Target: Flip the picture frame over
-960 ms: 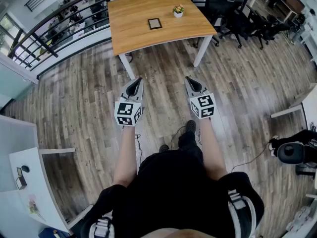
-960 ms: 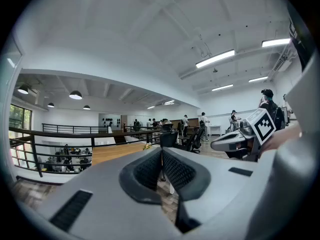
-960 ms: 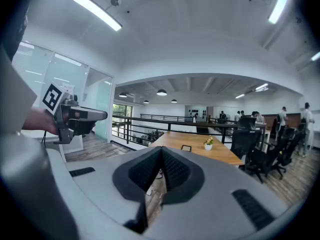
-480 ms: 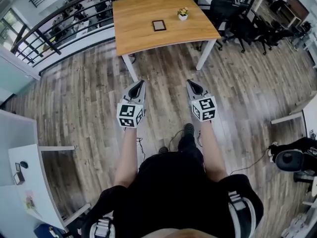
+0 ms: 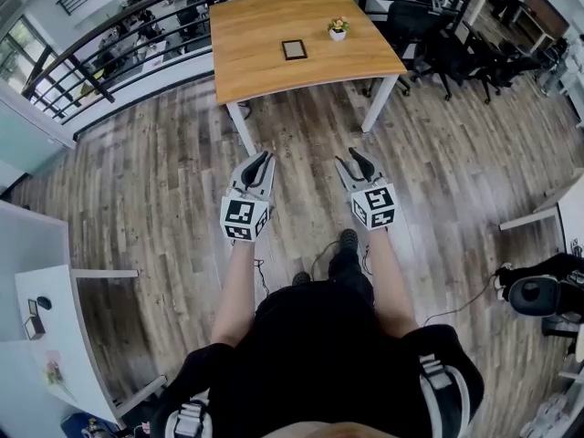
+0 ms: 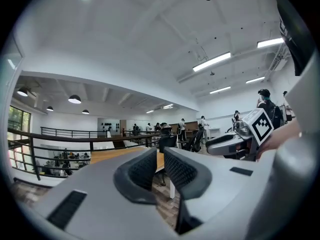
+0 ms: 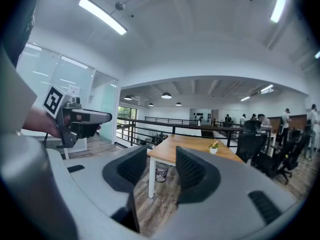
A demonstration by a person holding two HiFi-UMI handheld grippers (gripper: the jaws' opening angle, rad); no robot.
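Note:
A small dark picture frame (image 5: pixel 294 49) lies flat on the wooden table (image 5: pixel 265 71), well ahead of both grippers. My left gripper (image 5: pixel 264 159) hangs over the wood floor in front of me, shut with nothing in it; in the left gripper view its pads (image 6: pixel 161 160) stand almost together. My right gripper (image 5: pixel 351 160) is level with it, its jaws opening, and nothing is between them (image 7: pixel 161 166). Both point toward the table (image 7: pixel 185 146). The frame does not show in either gripper view.
A small potted plant (image 5: pixel 338 28) stands on the table right of the frame. Black office chairs (image 5: pixel 438 39) crowd the table's right side, and a dark railing (image 5: pixel 109 57) runs behind it. A white desk (image 5: pixel 55 327) is at my left. A waste bin (image 7: pixel 161 172) sits under the table.
The right gripper's jaws have parted from shut. The left gripper stays shut. The head view has shifted a little, so the table sits slightly more to the right.

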